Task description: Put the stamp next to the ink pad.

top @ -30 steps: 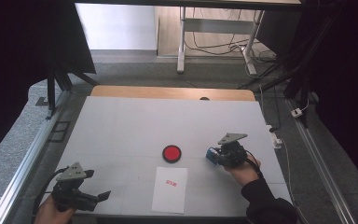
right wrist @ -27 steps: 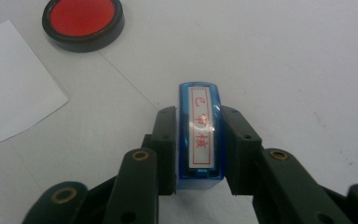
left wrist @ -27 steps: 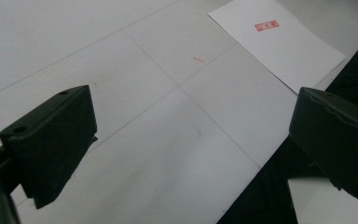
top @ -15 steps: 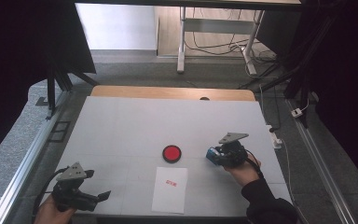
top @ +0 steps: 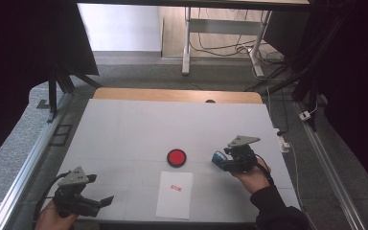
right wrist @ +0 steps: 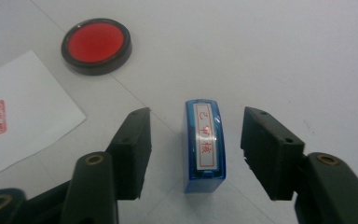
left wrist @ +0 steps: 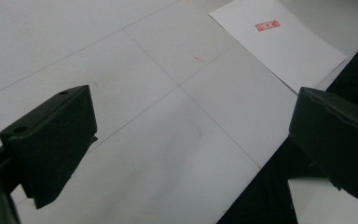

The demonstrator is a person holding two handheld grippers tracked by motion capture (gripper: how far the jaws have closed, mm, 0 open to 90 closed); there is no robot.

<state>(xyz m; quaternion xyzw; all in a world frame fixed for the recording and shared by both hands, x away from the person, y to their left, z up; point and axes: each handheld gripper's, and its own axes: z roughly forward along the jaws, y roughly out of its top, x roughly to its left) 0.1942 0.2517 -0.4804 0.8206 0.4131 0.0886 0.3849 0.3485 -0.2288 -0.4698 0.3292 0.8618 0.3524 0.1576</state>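
A blue stamp (right wrist: 204,145) with a white label of red characters stands on the white table between the jaws of my right gripper (right wrist: 196,154), clear of both pads. Those jaws have just been opening. From above, the stamp (top: 217,158) sits at the tip of the right gripper (top: 223,163), right of the round red ink pad (top: 176,157). A white sheet (top: 175,194) with a small red stamp mark (top: 176,187) lies near the front edge. My left gripper (top: 103,202) rests open at the front left corner, nothing between its jaws (left wrist: 186,135).
The ink pad (right wrist: 96,45) and the sheet's corner (right wrist: 23,107) lie just left of the right gripper. The table's front edge (left wrist: 279,154) runs close under the left gripper. A wooden strip (top: 172,95) borders the far side; cables and a desk frame stand beyond.
The right gripper's jaws have spread apart and let go of the blue stamp, which stays standing on the table. The left gripper has not moved.
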